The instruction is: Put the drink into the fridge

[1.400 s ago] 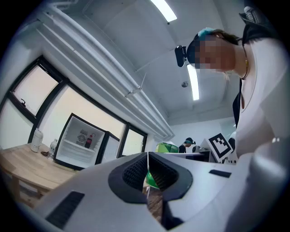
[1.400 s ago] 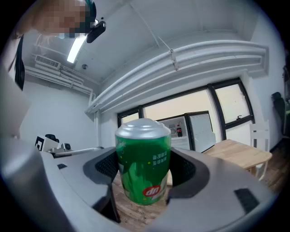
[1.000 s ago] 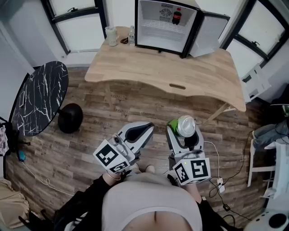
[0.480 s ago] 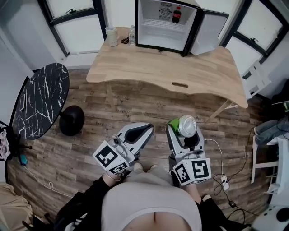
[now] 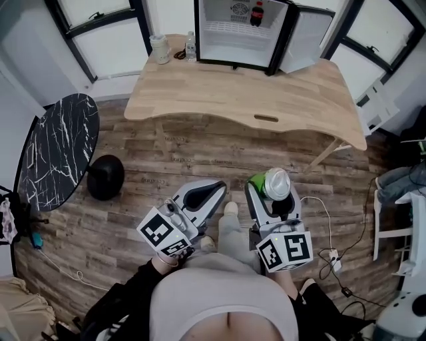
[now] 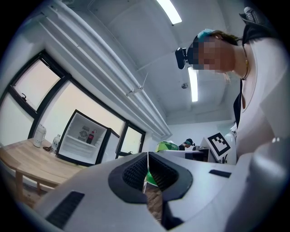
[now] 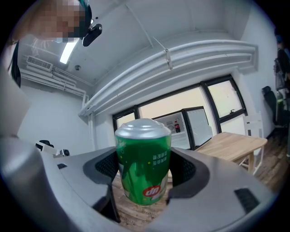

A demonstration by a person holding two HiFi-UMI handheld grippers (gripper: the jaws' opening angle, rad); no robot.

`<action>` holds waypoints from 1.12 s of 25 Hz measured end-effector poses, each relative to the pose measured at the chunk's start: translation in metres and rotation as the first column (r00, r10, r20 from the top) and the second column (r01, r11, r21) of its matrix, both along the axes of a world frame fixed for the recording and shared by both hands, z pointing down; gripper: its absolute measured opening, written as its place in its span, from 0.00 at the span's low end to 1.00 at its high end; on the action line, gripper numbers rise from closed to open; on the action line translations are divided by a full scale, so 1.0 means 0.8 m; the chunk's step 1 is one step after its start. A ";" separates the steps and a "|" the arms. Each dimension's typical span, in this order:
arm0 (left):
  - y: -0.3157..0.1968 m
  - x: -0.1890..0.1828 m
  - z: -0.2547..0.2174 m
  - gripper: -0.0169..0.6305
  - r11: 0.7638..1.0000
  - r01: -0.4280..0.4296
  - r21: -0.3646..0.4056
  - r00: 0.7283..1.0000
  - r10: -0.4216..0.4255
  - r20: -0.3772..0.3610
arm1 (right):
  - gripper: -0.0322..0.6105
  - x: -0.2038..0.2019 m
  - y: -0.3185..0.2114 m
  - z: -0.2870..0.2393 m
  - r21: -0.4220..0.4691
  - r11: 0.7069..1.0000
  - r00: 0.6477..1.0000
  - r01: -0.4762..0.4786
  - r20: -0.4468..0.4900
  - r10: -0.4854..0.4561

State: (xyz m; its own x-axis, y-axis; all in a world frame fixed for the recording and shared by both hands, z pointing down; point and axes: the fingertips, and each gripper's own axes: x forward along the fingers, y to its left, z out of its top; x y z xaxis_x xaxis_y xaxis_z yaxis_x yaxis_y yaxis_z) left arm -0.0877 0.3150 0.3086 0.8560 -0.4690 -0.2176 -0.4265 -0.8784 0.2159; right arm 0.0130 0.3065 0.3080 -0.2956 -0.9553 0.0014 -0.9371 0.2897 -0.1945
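My right gripper (image 5: 274, 194) is shut on a green drink can (image 5: 274, 184) with a silver top, held upright over the wooden floor; in the right gripper view the green can (image 7: 144, 166) fills the space between the jaws of the right gripper (image 7: 145, 174). The left gripper (image 5: 203, 200) is shut with nothing in it, its jaws pressed together; in its own view the left gripper (image 6: 147, 174) shows only a thin seam. The small fridge (image 5: 243, 33) stands open on the far edge of the wooden table (image 5: 246, 93), with a dark cola bottle (image 5: 256, 13) on its upper shelf.
A cup (image 5: 159, 48) and a small water bottle (image 5: 190, 46) stand on the table left of the fridge. A round black marble side table (image 5: 56, 150) is at the left. Cables and a power strip (image 5: 331, 260) lie on the floor at right. A white chair (image 5: 399, 226) is at far right.
The table and fridge have shifted slightly up in the head view as I step forward; a foot now shows between the grippers. Both grippers keep their hold and pose.
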 end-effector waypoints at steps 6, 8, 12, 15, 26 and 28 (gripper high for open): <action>-0.019 -0.005 0.000 0.05 1.000 0.015 0.005 1.000 -0.015 -0.002 | 0.59 -0.003 -0.025 -0.002 0.007 1.000 1.000 0.014 0.003 -0.014; -0.030 -0.006 -0.002 0.05 1.000 0.023 0.012 1.000 -0.023 -0.002 | 0.59 -0.004 -0.038 -0.006 0.017 1.000 1.000 0.022 0.005 -0.022; -0.060 -0.004 -0.004 0.05 0.999 0.035 0.019 0.999 -0.035 0.000 | 0.59 -0.003 -0.068 -0.008 0.024 0.999 0.999 0.034 0.013 -0.035; -0.088 0.000 -0.005 0.05 0.999 0.042 0.026 0.999 -0.042 -0.001 | 0.59 0.001 -0.095 -0.005 0.023 0.999 0.999 0.043 0.009 -0.043; -0.218 0.045 -0.014 0.05 0.997 0.062 0.038 0.998 -0.062 -0.004 | 0.59 0.040 -0.226 -0.013 0.024 0.997 0.997 0.077 0.001 -0.077; -0.240 0.053 -0.016 0.05 0.997 0.069 0.038 0.998 -0.069 -0.004 | 0.59 0.047 -0.248 -0.015 0.023 0.996 0.996 0.088 0.001 -0.088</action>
